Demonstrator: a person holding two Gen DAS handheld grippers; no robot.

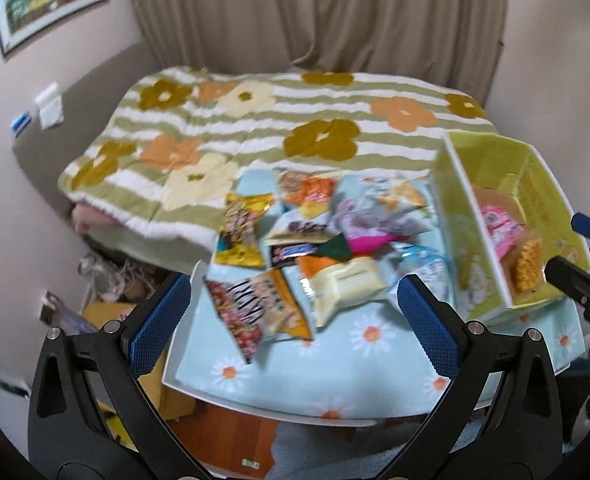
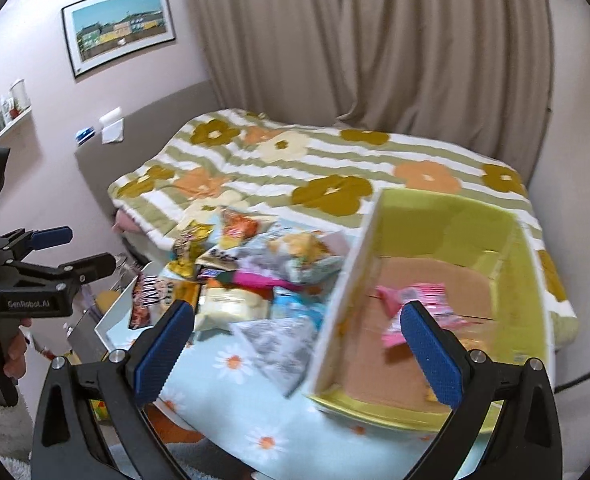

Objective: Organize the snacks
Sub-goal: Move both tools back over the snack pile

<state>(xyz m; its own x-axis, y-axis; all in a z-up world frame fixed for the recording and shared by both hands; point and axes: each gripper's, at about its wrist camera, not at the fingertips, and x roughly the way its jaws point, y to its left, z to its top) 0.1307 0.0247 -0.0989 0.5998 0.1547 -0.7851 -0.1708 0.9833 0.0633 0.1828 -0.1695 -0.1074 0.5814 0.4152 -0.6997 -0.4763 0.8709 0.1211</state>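
A small table (image 1: 395, 364) with a pale blue daisy cloth stands against a bed (image 1: 255, 120) covered by a striped floral quilt; beige curtains (image 2: 375, 40) hang behind the bed and a framed picture (image 2: 123, 24) is on the wall to the left. The snacks (image 1: 295, 248) lie in a loose overlapping pile on the far half of the table: a yellow bag (image 1: 241, 232), an orange bag (image 1: 307, 190), a dark chocolate bar (image 1: 295, 252), a cream packet (image 1: 345, 284) and a striped bag (image 1: 255, 308) nearest the front edge. A yellow-green box (image 2: 447, 220) sits on the table just right of the pile, its white-edged left wall standing between the pile and the box interior. Inside the box, on its brown floor, lie a pink packet (image 2: 415, 308) and a yellow item (image 1: 529, 264). The left gripper (image 1: 295, 320) is spread wide above the front of the table, its blue pads either side of the striped bag and cream packet, touching neither and holding nothing. The right gripper (image 2: 295, 352) is likewise spread wide and holds nothing, straddling the box's left wall, one pad over the table side and the other over the box interior near the pink packet.
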